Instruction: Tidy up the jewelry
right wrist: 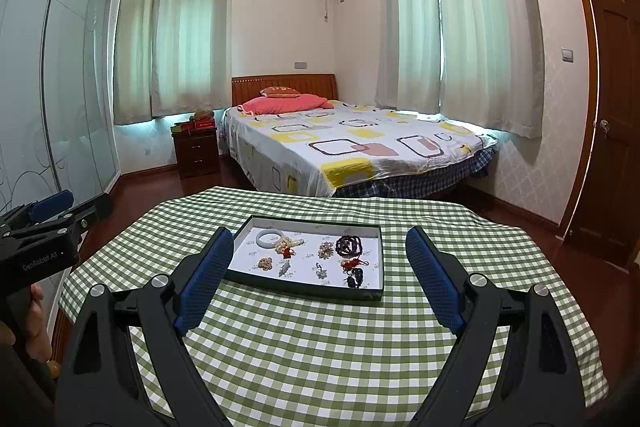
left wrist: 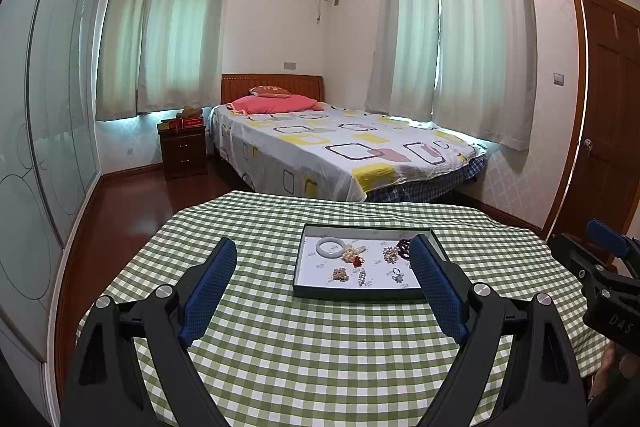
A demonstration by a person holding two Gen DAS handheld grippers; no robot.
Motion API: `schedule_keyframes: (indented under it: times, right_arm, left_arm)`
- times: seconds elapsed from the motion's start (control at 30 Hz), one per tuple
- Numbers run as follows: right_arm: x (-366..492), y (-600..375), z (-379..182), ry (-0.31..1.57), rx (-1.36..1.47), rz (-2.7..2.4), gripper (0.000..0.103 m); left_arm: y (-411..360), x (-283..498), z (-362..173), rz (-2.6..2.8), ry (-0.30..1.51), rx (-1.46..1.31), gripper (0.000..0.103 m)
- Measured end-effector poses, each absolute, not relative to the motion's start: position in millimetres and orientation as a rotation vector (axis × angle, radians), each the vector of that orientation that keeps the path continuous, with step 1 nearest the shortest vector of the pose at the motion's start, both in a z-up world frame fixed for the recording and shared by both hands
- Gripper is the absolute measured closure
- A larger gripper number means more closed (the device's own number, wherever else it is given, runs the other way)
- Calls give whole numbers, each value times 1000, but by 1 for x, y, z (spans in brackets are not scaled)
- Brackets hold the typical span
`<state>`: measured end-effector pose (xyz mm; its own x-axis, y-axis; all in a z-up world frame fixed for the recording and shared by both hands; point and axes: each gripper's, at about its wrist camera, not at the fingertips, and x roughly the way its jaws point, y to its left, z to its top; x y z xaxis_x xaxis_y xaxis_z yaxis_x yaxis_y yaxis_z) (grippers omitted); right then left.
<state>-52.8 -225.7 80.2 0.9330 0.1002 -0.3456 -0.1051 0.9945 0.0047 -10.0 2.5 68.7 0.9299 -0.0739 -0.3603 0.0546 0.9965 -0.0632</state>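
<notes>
A shallow dark-rimmed tray [left wrist: 298, 267] [right wrist: 384, 259] with a white floor lies on the green checked tablecloth [left wrist: 320, 347] [right wrist: 320, 347]. In it lie a pale jade bangle [left wrist: 330, 247] [right wrist: 270, 237], a dark bead string [right wrist: 349, 245], small pearl and gold clusters [left wrist: 340, 274] [right wrist: 325, 249] and a red-tasselled piece [right wrist: 352, 264]. My left gripper [left wrist: 322, 251] hovers open above the cloth on the near side of the tray, nothing between its blue pads. My right gripper [right wrist: 320, 239] is open the same way, also short of the tray. Each gripper shows at the edge of the other's view.
The round table [right wrist: 540, 239] drops off on all sides to a dark red floor. Behind it stand a bed [left wrist: 340, 147], a nightstand [left wrist: 184, 151], curtained windows, a glass wardrobe on the left and a wooden door [left wrist: 612, 107] on the right.
</notes>
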Motion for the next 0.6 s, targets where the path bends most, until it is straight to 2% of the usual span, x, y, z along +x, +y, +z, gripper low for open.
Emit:
schedule_keyframes:
  times: [0.6]
  right_arm:
    - [-52, -221, 80, 352, -13, 108, 17]
  left_arm:
    - [6, -9, 67, -51, 373, -57, 18]
